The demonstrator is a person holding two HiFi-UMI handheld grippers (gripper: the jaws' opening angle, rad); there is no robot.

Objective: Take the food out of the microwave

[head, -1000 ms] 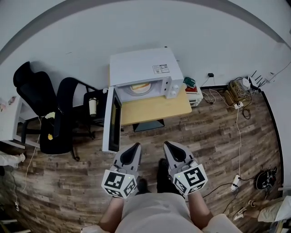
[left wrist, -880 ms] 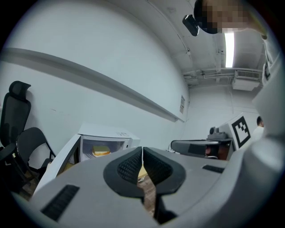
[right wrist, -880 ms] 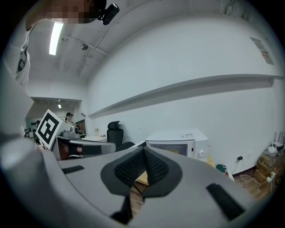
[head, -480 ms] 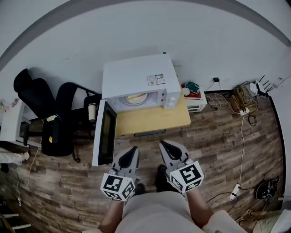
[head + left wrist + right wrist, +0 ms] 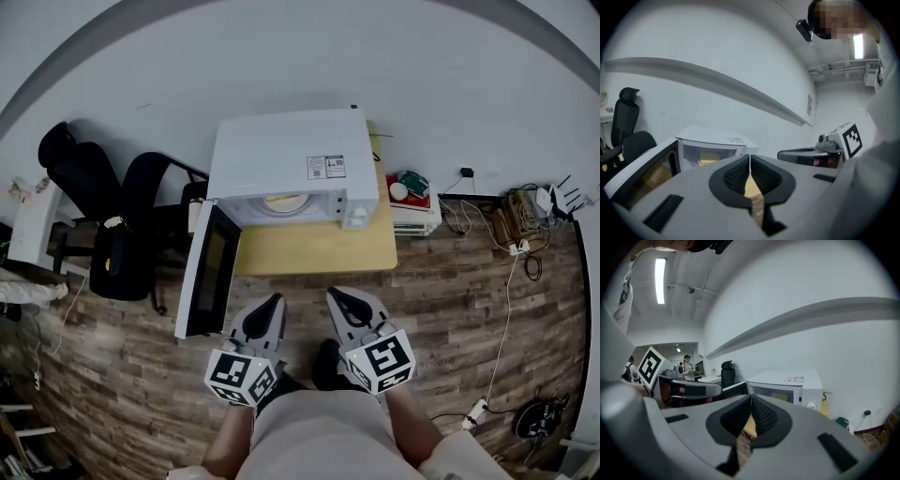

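Wood floor (image 5: 450,309) underfoot and a plain white wall behind set the scene. Your food (image 5: 282,201), something yellow on a pale plate, sits inside the microwave (image 5: 281,150), and nothing is touching it. The microwave's door (image 5: 200,274) hangs wide open to your left, so that step looks done; lifting the plate out is the whole job left. The microwave stands on a small wooden desk (image 5: 319,248) whose front part is bare, a likely spot to set the food down. Your left tongs (image 5: 272,302) and right tongs (image 5: 337,294) hover side by side over the floor, short of the desk's edge and well apart from the food. Both are closed with nothing between the jaws, so you would need to open them before taking the plate. Black chairs (image 5: 145,202) stand off to the left.
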